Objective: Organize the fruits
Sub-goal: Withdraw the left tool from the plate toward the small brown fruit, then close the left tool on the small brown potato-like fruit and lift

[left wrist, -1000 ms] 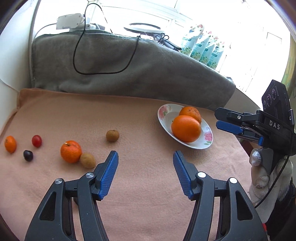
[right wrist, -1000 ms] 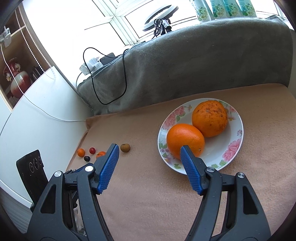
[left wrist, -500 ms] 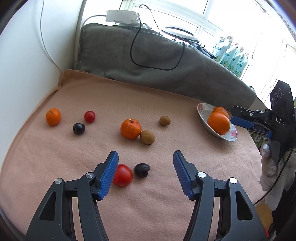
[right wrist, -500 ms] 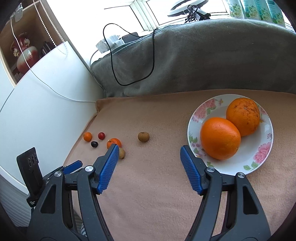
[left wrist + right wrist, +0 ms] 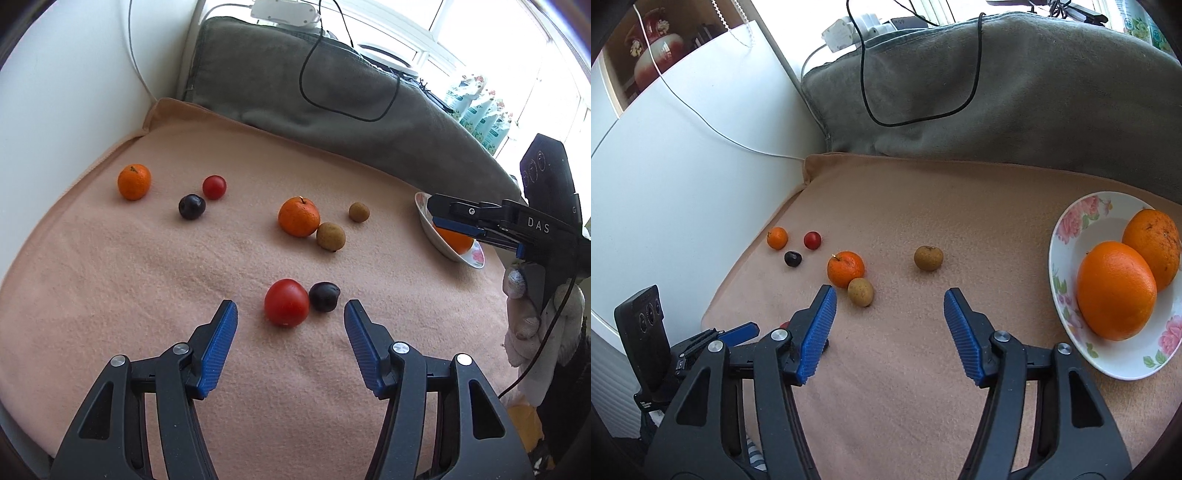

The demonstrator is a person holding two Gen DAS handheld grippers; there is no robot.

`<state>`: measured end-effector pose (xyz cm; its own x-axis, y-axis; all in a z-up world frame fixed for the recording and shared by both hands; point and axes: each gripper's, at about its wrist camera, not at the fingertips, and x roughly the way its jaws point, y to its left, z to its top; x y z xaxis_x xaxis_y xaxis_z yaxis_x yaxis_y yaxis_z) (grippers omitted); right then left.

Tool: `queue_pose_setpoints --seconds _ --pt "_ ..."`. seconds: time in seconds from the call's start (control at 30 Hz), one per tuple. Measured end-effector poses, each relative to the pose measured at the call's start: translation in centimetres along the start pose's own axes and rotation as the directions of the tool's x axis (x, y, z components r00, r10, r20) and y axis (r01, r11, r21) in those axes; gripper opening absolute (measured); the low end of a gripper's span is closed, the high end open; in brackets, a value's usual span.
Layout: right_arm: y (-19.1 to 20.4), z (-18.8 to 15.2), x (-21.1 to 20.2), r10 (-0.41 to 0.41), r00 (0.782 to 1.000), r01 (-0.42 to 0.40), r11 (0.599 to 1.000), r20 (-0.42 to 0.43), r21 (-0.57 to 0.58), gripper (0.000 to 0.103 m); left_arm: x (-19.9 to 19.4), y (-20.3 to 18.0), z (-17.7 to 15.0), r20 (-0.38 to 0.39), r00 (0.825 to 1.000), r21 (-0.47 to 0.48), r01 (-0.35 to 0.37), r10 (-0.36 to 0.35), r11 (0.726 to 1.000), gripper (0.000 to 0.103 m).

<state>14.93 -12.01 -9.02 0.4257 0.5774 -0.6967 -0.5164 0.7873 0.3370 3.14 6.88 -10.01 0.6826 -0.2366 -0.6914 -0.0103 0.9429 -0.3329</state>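
Observation:
My left gripper (image 5: 290,314) is open and empty just short of a red tomato (image 5: 286,307) and a dark plum (image 5: 324,296) on the pink blanket. Farther off lie a mandarin (image 5: 299,216), two brown fruits (image 5: 330,236) (image 5: 359,212), a small tomato (image 5: 214,187), another plum (image 5: 191,206) and a small mandarin (image 5: 134,181). My right gripper (image 5: 889,301) is open and empty above the blanket, left of a floral plate (image 5: 1067,225) holding two oranges (image 5: 1115,290) (image 5: 1152,247). The right gripper also shows in the left wrist view (image 5: 458,221), over the plate (image 5: 448,251).
A grey padded cushion (image 5: 314,88) with a black cable (image 5: 343,107) runs along the back. A white wall (image 5: 683,177) bounds the left side. The blanket's front edge (image 5: 22,417) drops off near my left gripper.
My left gripper has swung left and down toward the red tomato and plum. My right gripper has turned left, so the plate now sits at its right edge.

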Motion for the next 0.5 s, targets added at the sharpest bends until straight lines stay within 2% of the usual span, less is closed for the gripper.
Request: queue_pose_setpoints --seconds 0.13,0.2,0.43,0.5 --pt "0.8 -0.1 1.9 0.001 0.999 -0.002 1.000 -0.037 -0.019 0.059 0.5 0.4 -0.2 -0.015 1.000 -0.016 0.016 -0.016 1.000 0.057" --pt "1.0 -0.2 2.8 0.002 0.999 -0.003 1.000 -0.055 -0.028 0.053 0.8 0.6 -0.3 -0.021 1.000 -0.024 0.021 -0.022 0.999 0.057" --pt "1.4 -0.5 5.0 0.010 0.995 -0.014 0.999 -0.103 -0.047 0.050 1.3 1.0 -0.2 -0.031 0.999 -0.034 0.036 -0.037 0.999 0.053" --pt "1.6 -0.4 5.9 0.009 0.993 -0.016 0.998 -0.114 -0.055 0.047 1.5 1.1 -0.2 -0.033 0.999 -0.037 0.036 -0.038 0.999 0.048"
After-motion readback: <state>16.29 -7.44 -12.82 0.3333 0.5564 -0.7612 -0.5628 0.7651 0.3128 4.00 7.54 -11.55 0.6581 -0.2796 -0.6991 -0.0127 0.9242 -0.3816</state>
